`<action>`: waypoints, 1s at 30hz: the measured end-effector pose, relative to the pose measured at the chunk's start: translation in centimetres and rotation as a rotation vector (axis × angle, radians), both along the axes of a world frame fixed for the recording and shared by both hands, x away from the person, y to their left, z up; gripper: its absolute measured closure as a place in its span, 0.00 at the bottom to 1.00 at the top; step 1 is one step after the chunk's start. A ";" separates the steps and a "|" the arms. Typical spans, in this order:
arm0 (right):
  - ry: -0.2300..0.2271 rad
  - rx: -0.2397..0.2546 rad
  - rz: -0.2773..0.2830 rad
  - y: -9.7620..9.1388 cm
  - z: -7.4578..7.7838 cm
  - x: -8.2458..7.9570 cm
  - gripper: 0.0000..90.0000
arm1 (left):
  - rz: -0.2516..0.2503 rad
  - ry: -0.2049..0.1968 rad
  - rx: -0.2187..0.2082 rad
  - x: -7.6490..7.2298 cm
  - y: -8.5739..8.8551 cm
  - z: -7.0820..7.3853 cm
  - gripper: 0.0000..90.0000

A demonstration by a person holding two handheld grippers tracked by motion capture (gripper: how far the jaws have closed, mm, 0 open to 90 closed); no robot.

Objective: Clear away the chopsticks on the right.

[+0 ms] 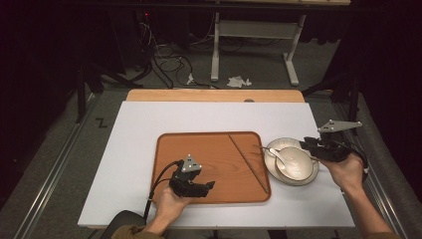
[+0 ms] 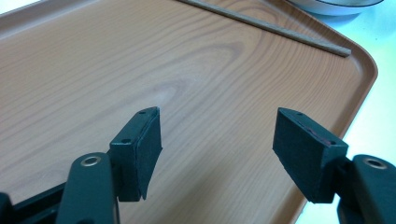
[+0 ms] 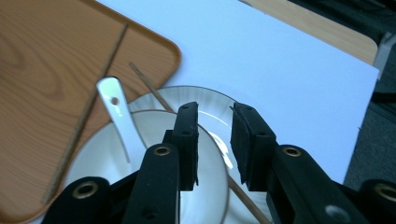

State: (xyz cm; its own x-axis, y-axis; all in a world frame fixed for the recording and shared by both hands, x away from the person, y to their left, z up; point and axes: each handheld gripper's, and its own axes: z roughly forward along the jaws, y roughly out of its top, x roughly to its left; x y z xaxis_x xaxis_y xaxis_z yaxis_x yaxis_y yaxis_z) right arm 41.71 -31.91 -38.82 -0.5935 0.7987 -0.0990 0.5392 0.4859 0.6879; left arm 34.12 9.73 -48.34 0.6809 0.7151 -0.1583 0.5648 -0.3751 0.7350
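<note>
Over the near tray edge: left gripper [image 1: 208,185], fingers [image 2: 140,149] spread wide, holding nothing.
Wooden tray [image 1: 199,149] on white tabletop [image 1: 134,124]; one chopstick [image 1: 248,162] lies aslant on it. Beyond, right gripper [image 1: 307,143] over bowl [image 1: 294,164] and plate [image 1: 278,144] beside tray, fingers [image 3: 187,140] narrowly parted around second chopstick [image 3: 152,91], contact unclear; white spoon [image 3: 116,112] in bowl.
</note>
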 end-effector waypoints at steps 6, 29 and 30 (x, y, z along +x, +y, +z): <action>0.026 -0.027 -0.031 -1.5 -1.0 0.9 0.81 | 0.002 0.000 0.001 0.0 0.0 0.0 0.36; 0.160 -0.110 -0.036 -4.5 -5.2 2.0 0.79 | 0.004 0.007 0.004 0.0 0.0 -0.1 0.36; 0.170 -0.114 -0.036 -4.4 -5.3 2.0 0.79 | 0.003 0.006 0.004 0.0 -0.1 -0.1 0.36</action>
State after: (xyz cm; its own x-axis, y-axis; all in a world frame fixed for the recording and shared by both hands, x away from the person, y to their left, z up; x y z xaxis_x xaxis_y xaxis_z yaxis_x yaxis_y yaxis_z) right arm 43.72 -36.35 -44.14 -0.5809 0.8089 -0.0907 0.6613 0.5340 0.5269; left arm 34.15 9.67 -48.48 0.6779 0.7176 -0.1594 0.5701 -0.3764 0.7303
